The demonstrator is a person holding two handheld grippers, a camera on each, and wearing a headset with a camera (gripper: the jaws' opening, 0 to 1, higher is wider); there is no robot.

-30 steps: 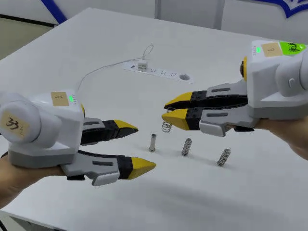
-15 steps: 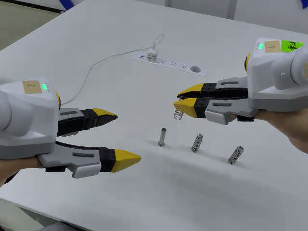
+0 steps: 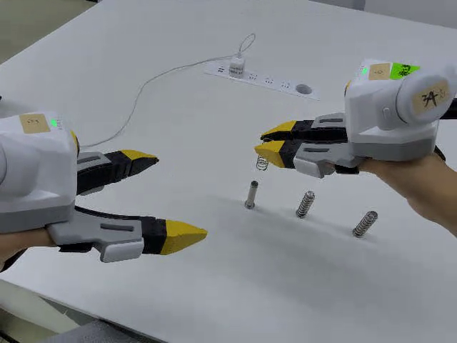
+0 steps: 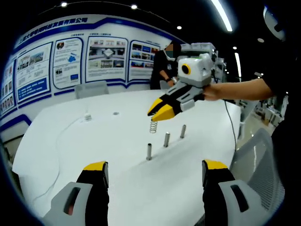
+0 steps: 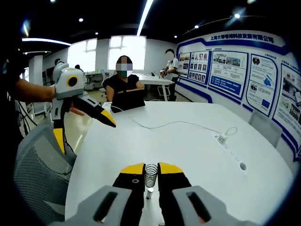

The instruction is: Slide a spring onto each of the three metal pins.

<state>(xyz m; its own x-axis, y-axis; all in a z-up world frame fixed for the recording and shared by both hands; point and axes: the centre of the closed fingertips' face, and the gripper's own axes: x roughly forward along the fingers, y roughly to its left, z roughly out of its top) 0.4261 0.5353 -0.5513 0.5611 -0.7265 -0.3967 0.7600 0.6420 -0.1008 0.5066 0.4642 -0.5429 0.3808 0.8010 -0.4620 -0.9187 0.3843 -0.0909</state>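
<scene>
The white desk [image 3: 178,86] carried all items. In the head view the left gripper [image 3: 178,194] occupied the 8 o'clock area, raised off the desk surface, its yellow-tipped jaws spread wide with nothing between them. The left gripper view [image 4: 155,165] confirmed the wide gap.

The right gripper [image 3: 260,141] entered from 3 o'clock, held in a hand [image 3: 410,182], with its jaws pressed together on the upper end of a spring [image 3: 262,163]. In the right gripper view [image 5: 150,169] the spring [image 5: 150,175] sat pinched between the two yellow tips.

A white power strip [image 3: 260,77] lay at the 12 o'clock side of the desk. A thin white cable [image 3: 157,78] ran from it toward 9 o'clock.

Three pins stood upright in a row near the desk centre. The middle pin [image 3: 305,204] and the pin at its 4 o'clock [image 3: 364,224] each carried a spring around the shaft. The bare pin [image 3: 251,194] stood at the 9 o'clock end of the row.

The pinched spring hung upright at 12 o'clock of the bare pin, just above its top and apart from it. The left gripper view showed the same stack: spring [image 4: 153,126] over bare pin [image 4: 149,151].
</scene>
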